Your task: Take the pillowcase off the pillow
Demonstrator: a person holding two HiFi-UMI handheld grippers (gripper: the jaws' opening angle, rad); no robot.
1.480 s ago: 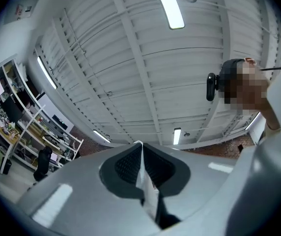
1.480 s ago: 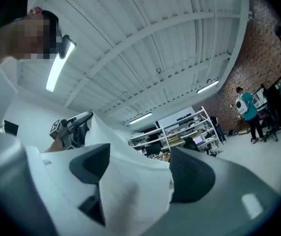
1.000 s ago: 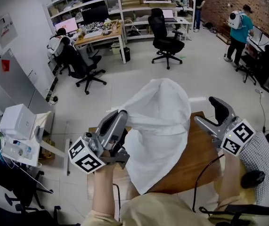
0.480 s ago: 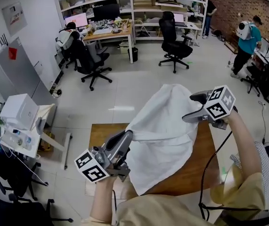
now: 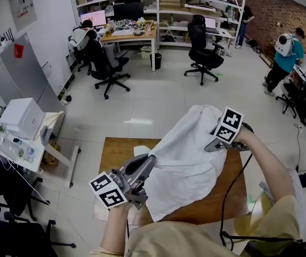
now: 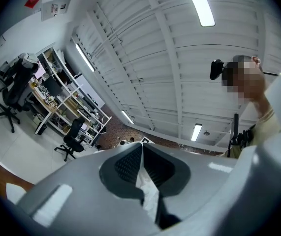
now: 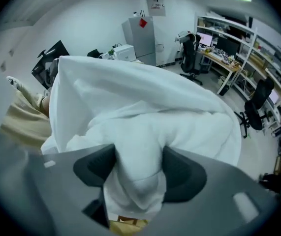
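A white pillow in its white pillowcase (image 5: 185, 165) hangs slanted over the wooden table (image 5: 115, 154). My left gripper (image 5: 148, 161) is at its lower left edge, shut on a thin fold of the pillowcase (image 6: 147, 191) that runs between the pads. My right gripper (image 5: 210, 145) points down onto the upper right end. Its jaws have just been closing, and a thick white bulge of the pillow (image 7: 140, 112) fills the gap and presses against both pads in the right gripper view (image 7: 139, 173).
A black cable (image 5: 230, 191) trails from my right gripper across the table's right side. A white box (image 5: 19, 119) sits on a side table at the left. Office chairs (image 5: 202, 42), desks and a standing person (image 5: 284, 58) are far off.
My right gripper swung from the pillow's right side up and over, then down onto its top end. The pillow and my left gripper sank towards the table.
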